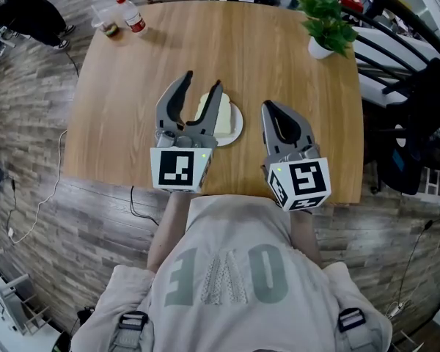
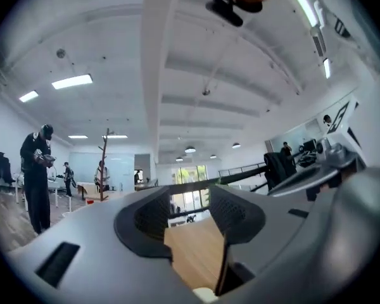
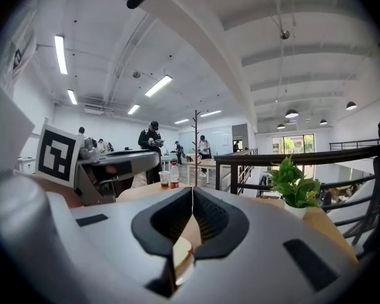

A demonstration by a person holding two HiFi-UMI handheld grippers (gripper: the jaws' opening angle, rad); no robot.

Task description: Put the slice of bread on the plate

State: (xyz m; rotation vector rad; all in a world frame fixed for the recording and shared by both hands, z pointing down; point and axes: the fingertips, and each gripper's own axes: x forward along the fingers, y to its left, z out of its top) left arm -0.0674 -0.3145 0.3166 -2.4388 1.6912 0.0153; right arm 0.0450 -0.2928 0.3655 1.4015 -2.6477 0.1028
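Note:
In the head view a pale slice of bread [image 1: 218,117] lies on a small white plate [image 1: 237,129] near the front of the wooden table [image 1: 279,57]. My left gripper [image 1: 203,81] hangs over the plate with its jaws apart and nothing between them. Its right jaw hides part of the slice. In the left gripper view the left gripper [image 2: 190,192] shows only bare table [image 2: 196,252] between its pads. My right gripper [image 1: 268,105] is to the right of the plate, shut and empty. In the right gripper view, below where the right gripper [image 3: 192,192] has its tips together, a sliver of bread [image 3: 180,253] shows.
A potted green plant [image 1: 326,20] stands at the table's far right corner and shows as the plant [image 3: 292,182] in the right gripper view. A red-capped bottle [image 1: 134,15] and a clear cup [image 1: 108,26] stand at the far left corner. A black railing and other people lie beyond.

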